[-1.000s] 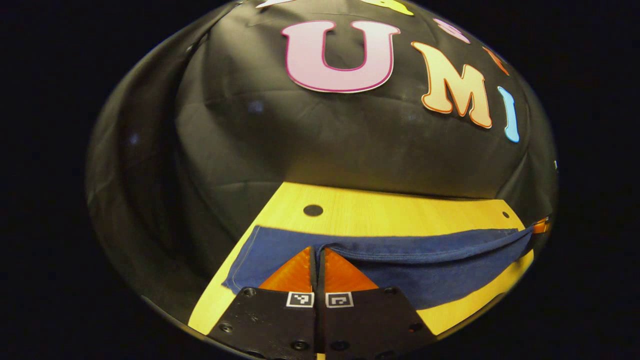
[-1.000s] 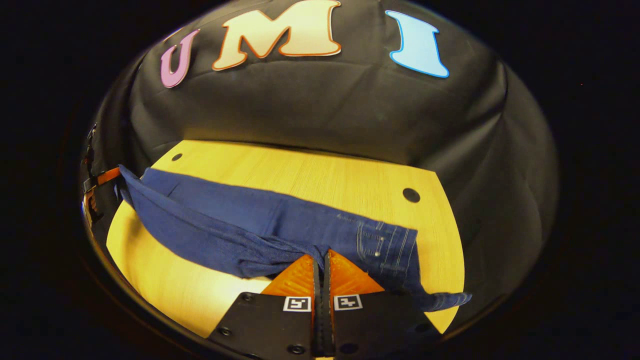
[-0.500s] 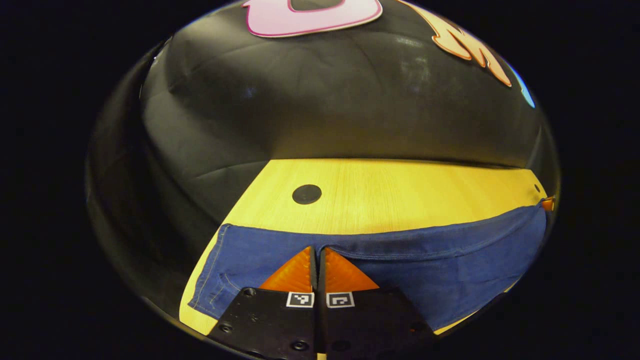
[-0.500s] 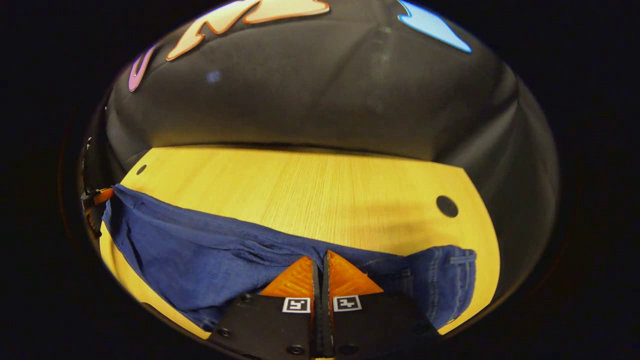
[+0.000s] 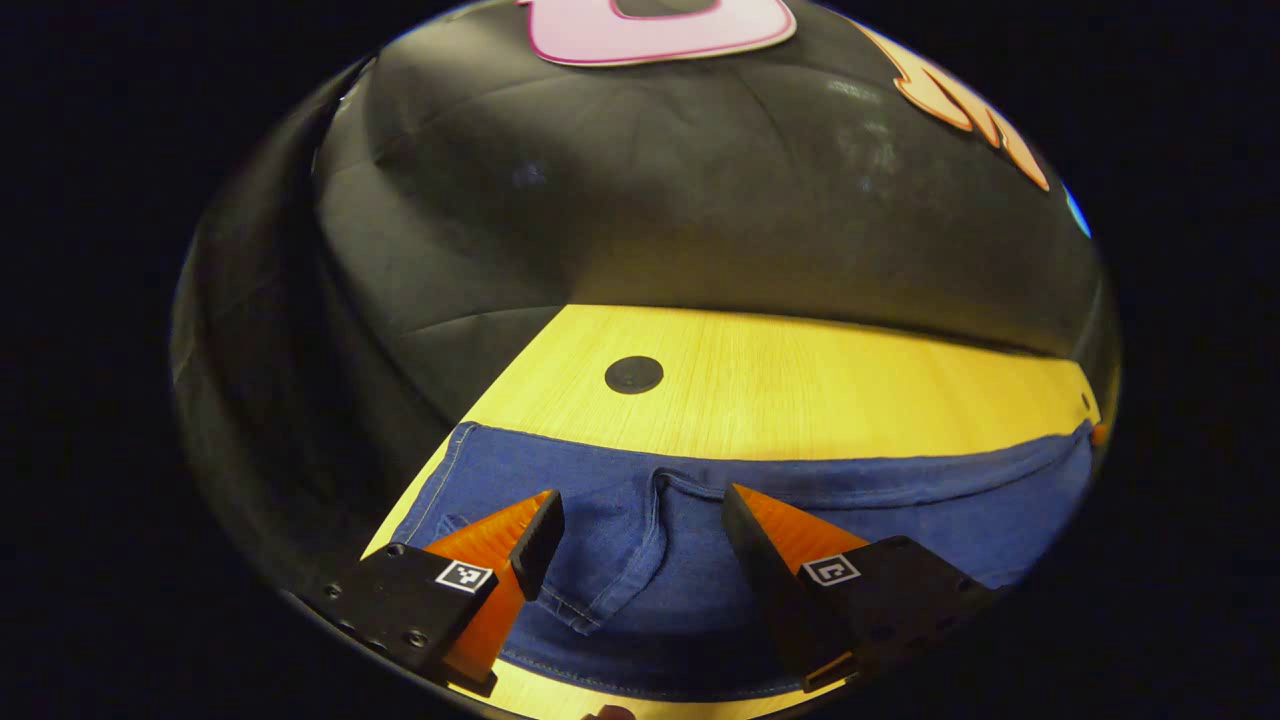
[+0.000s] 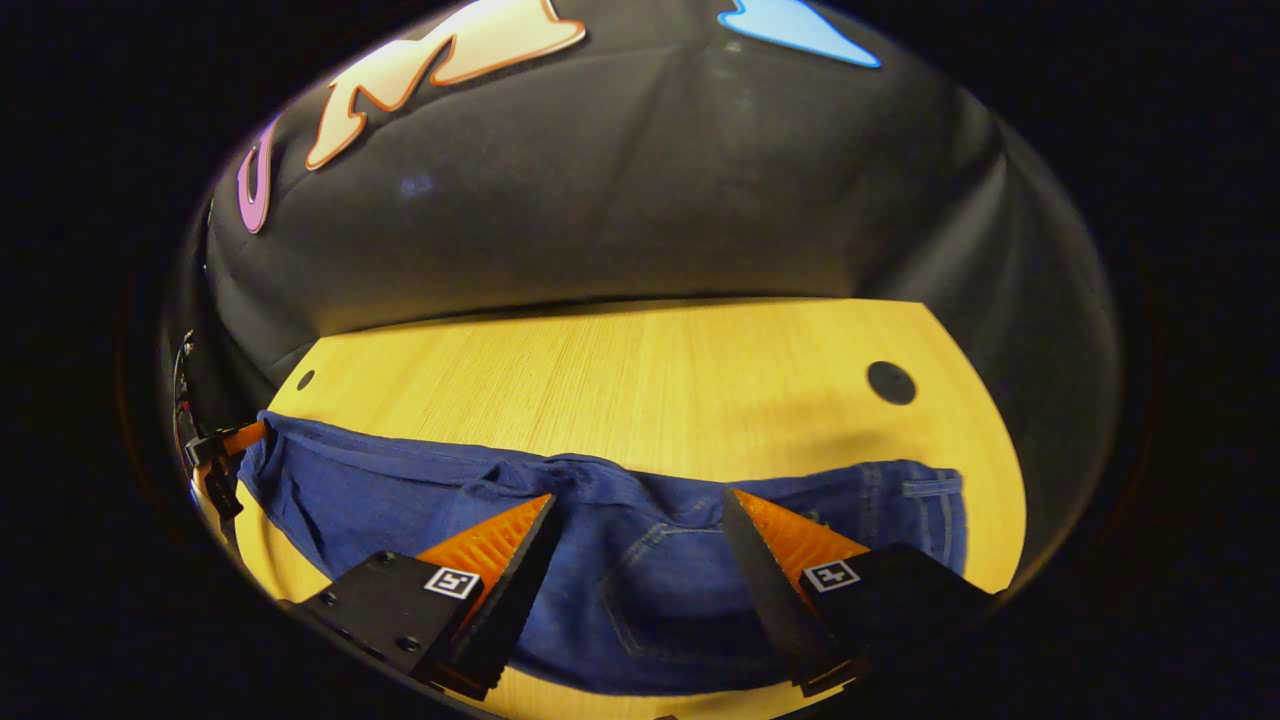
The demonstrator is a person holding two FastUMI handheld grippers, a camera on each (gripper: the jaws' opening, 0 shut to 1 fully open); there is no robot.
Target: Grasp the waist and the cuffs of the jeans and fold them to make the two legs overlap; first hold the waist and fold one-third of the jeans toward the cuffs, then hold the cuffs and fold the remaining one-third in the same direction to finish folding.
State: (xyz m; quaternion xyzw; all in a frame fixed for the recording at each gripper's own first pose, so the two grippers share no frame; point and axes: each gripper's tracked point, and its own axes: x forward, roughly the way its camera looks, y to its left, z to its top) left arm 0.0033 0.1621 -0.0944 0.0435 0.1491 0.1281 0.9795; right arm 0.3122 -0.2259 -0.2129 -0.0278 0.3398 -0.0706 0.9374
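Jeans (image 5: 640,560) lie flat on the wooden table (image 5: 800,380), spread beneath and between both finger pairs. Left gripper (image 5: 640,520) spread wide, gripping nothing; right gripper (image 6: 640,525) likewise, over the pocket area. Black cloth wall beyond the fingertips.

No readable words, brands or numbers anywhere on the yellow wooden tabletop (image 5: 800,380) or on the dark blue denim jeans (image 6: 640,590). Only small square black-and-white coded markers, one on each black finger mount: two on the left gripper (image 5: 640,520) in the left gripper view, two on the right gripper (image 6: 636,520) in the right gripper view. Patterned blocks, not letters.
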